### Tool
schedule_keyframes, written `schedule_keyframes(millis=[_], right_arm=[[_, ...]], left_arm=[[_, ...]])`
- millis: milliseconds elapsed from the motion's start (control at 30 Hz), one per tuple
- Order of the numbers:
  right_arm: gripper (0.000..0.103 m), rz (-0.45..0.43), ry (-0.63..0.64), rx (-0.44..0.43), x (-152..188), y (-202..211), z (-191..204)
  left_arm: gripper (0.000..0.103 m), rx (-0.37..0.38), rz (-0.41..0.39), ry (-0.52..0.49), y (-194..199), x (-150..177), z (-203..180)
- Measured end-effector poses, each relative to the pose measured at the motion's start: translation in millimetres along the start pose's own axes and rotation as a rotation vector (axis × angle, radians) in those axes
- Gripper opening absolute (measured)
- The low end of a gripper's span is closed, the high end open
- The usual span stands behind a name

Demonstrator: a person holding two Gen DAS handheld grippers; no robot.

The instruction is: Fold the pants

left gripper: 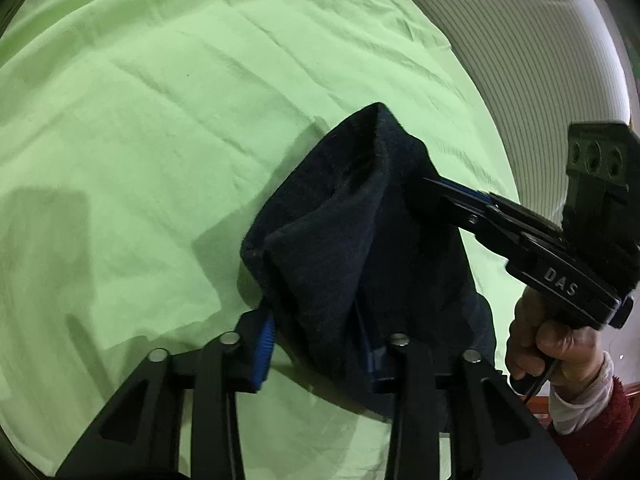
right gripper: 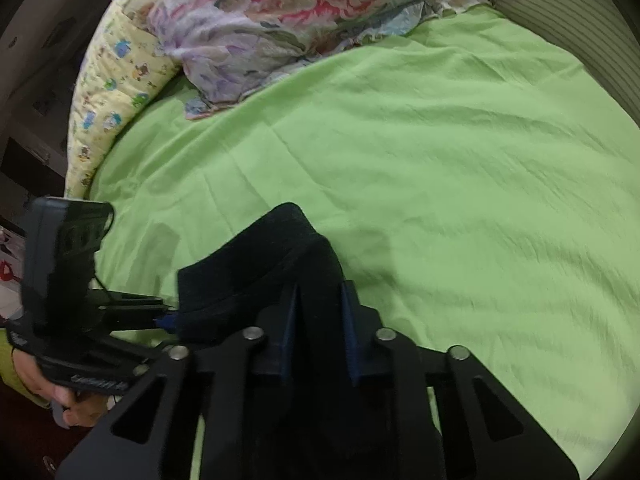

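Observation:
Dark navy pants [left gripper: 352, 248] hang bunched above a green bedsheet [left gripper: 160, 140], held up by both grippers. My left gripper [left gripper: 316, 340] is shut on the pants' lower edge, with cloth between its blue pads. My right gripper [left gripper: 432, 188] comes in from the right and is shut on the pants' right side. In the right wrist view the pants [right gripper: 272, 264] fill the gap of my right gripper [right gripper: 318, 320], and my left gripper [right gripper: 168, 316] pinches them at the left.
A floral quilt [right gripper: 280, 12] and a yellow patterned pillow [right gripper: 112, 92] lie at the head of the bed. A striped headboard or wall [left gripper: 520, 60] runs along the right. The green sheet [right gripper: 440, 160] spreads wide beyond the pants.

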State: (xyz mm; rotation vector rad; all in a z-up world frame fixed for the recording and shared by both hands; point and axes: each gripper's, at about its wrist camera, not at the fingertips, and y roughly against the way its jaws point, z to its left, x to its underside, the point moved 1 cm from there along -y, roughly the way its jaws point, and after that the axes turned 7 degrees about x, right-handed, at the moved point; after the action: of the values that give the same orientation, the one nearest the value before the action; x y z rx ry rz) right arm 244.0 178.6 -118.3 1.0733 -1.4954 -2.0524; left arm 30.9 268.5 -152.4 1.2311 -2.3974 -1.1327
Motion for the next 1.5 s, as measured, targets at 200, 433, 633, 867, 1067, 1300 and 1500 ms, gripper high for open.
schedule_keyframes(millis=[200,433,633,867,1067,1300,1500], right_arm=[[0.006,-0.066,-0.049,-0.005,14.5,33.0,-9.1],[0.005,-0.119,-0.065,0.001,31.1,68.1,-14.1],[0.005,-0.154,-0.083,0.003,28.8,78.1,-10.4],[0.005,-0.236,-0.152,0.019,59.4,129.0,-27.3],[0.005,-0.314,-0.283,0.059,122.2,181.3,-53.5],[0.004,-0.374,-0.468,0.108,213.7,217.6,-79.5],[0.004,-0.418,-0.585,0.139,271.5,235.3,-91.6]], left_arm=[[0.019,0.044,-0.022,-0.065,6.5,-4.8,-30.7],[0.018,0.048,-0.041,-0.157,15.2,-2.5,-67.7],[0.017,0.079,-0.051,-0.164,22.5,-4.0,-81.9],[0.017,0.174,-0.031,-0.279,22.5,8.9,-138.1],[0.017,0.249,0.064,-0.417,-0.3,37.9,-203.9],[0.017,0.293,0.212,-0.566,-43.8,86.9,-268.1],[0.017,0.292,0.313,-0.667,-82.6,123.5,-301.4]])
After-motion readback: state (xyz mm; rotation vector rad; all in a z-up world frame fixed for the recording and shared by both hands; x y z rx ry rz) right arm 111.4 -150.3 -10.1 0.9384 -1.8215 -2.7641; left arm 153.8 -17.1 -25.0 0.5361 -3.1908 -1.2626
